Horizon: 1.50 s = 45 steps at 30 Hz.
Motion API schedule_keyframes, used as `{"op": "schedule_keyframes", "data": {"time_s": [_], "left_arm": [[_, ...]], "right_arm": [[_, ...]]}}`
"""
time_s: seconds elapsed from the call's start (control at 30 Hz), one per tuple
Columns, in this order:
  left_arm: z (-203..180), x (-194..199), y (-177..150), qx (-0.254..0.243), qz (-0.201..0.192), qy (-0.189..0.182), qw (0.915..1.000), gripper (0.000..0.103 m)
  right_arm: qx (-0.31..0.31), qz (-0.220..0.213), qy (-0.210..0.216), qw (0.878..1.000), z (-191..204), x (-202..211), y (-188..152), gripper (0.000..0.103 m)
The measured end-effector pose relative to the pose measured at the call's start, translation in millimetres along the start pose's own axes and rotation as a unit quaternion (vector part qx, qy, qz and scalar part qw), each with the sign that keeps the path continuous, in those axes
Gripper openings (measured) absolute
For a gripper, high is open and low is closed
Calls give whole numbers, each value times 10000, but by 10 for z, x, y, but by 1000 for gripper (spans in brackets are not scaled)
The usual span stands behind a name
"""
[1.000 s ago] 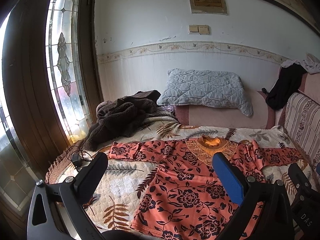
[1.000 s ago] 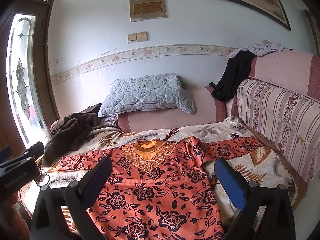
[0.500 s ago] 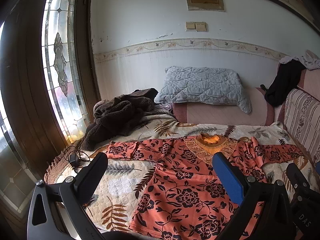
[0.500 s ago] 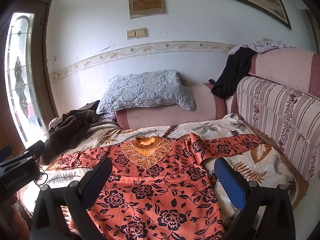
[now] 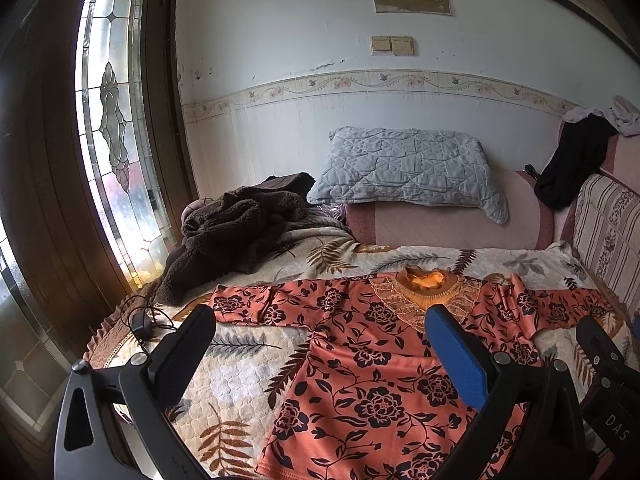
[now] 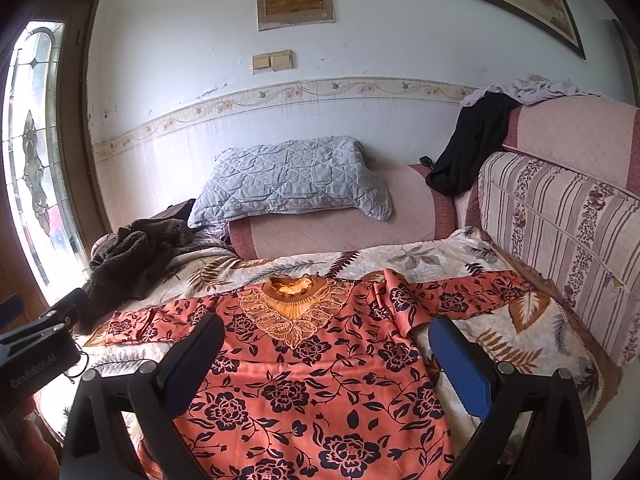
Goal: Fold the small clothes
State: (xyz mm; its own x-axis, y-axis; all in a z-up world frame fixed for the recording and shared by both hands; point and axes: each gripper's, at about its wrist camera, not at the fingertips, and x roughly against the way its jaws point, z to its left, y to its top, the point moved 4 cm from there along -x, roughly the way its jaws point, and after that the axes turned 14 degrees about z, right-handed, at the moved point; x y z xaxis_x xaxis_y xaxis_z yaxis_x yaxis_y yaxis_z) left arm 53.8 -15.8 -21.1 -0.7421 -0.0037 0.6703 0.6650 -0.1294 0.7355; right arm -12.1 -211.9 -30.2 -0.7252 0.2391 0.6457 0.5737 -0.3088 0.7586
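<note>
An orange top with black flowers [image 5: 380, 376] [image 6: 320, 380] lies spread flat on the leaf-print blanket [image 5: 240, 380], its gold lace collar [image 6: 294, 304] toward the wall and both sleeves stretched sideways. The right sleeve [image 6: 452, 296] has a folded ridge at the shoulder. My left gripper [image 5: 320, 340] hovers open above the garment's left half, holding nothing. Over the garment's middle and right side my right gripper [image 6: 326, 344] is open and empty too. Each gripper's body shows at the edge of the other's view.
A brown fleece heap [image 5: 236, 232] lies at the back left by the glass door [image 5: 112, 140]. A grey quilted pillow [image 5: 404, 168] rests on a pink bolster. A striped sofa back [image 6: 560, 232] with black clothing [image 6: 468, 152] borders the right. A charger and cable [image 5: 142, 324] lie at the left edge.
Both views have shifted slightly, the bed and garment sitting a little lower and farther. The garment has not moved and both grippers stay open.
</note>
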Motion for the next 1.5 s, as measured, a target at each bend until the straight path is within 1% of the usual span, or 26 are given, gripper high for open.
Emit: {"op": "schedule_keyframes", "data": {"time_s": [0.17,0.27,0.37,0.43,0.5,0.57,0.6,0.63,0.67,0.73,0.77,0.83,0.87,0.9,0.93,0.97,1.03,1.07,1.1,1.13,1.2,1.27,1.3,1.37,1.43,1.5], "left_arm": [[-107,-371,-16,-103,327,-29,9994,103],[-213,-742,-38,-155,748,-246,9968,103],[-382,-1292,-93,-157,1381,-513,9890,103],[-508,-1730,-165,-111,1845,-648,9806,103],[-613,-2151,-243,-25,2229,-707,9723,103],[-705,-2488,-298,46,2387,-612,9691,103],[-751,-2641,-310,76,2422,-575,9685,103],[-776,-2769,-320,96,2456,-569,9676,103],[-796,-2880,-323,118,2479,-570,9670,103],[-831,-3026,-345,152,2395,-573,9691,103],[-835,-3080,-353,125,2339,-553,9706,103],[-867,-3169,-358,-63,2247,-475,9732,103],[-890,-3199,-353,-171,2175,-444,9749,103],[-903,-3231,-339,-256,2091,-402,9767,103],[-916,-3262,-324,-311,2029,-342,9781,103],[-931,-3293,-312,-325,2015,-320,9784,103],[-960,-3371,-289,-281,2078,-391,9770,103],[-981,-3396,-285,-282,2084,-410,9768,103],[-1006,-3404,-285,-325,2069,-397,9770,103],[-1039,-3419,-289,-393,2041,-358,9775,103],[-1081,-3419,-294,-515,2003,-280,9780,103],[-1090,-3398,-270,-525,1971,-285,9786,103],[-1074,-3374,-246,-483,1949,-299,9792,103],[-1010,-3309,-189,-348,1878,-331,9810,103],[-899,-3227,-121,-211,1777,-312,9834,103],[-754,-3153,-56,-106,1688,-216,9854,103]], "right_arm": [[-187,197,4,9996,-116,-311,36,103],[-294,345,27,9990,-242,-595,31,103],[-630,707,164,9954,-488,-1012,13,103],[-981,952,275,9902,-787,-1361,1,103],[-1600,1284,364,9781,-1197,-1772,-58,103],[-2339,1460,428,9603,-1734,-2153,-118,103],[-2790,1437,446,9484,-2046,-2330,-146,103],[-3259,1391,559,9335,-2357,-2500,-181,103],[-3741,1300,744,9152,-2666,-2665,-217,101],[-4765,1020,938,8682,-3256,-2951,-329,90],[-5090,857,884,8519,-3520,-3051,-373,85],[-5497,606,738,8299,-3963,-3259,-433,77],[-5668,590,709,8187,-4141,-3355,-467,73],[-5853,544,753,8055,-4292,-3445,-494,66],[-5949,390,789,7990,-4418,-3499,-479,61],[-5901,261,740,8035,-4521,-3532,-423,55],[-5660,231,609,8218,-4632,-3619,-304,54],[-5593,240,598,8265,-4684,-3697,-244,46],[-5541,256,595,8300,-4732,-3772,-194,33],[-5494,281,574,8331,-4790,-3853,-176,27],[-5393,363,598,8392,-4808,-3953,-186,10],[-5332,293,638,8431,-4770,-3924,-134,7],[-5249,198,716,8479,-4708,-3856,-83,7],[-4950,17,871,8645,-4504,-3681,134,6],[-4584,-188,1230,8800,-4165,-3465,409,6],[-4195,-330,1716,8908,-3703,-3256,668,6]]}}
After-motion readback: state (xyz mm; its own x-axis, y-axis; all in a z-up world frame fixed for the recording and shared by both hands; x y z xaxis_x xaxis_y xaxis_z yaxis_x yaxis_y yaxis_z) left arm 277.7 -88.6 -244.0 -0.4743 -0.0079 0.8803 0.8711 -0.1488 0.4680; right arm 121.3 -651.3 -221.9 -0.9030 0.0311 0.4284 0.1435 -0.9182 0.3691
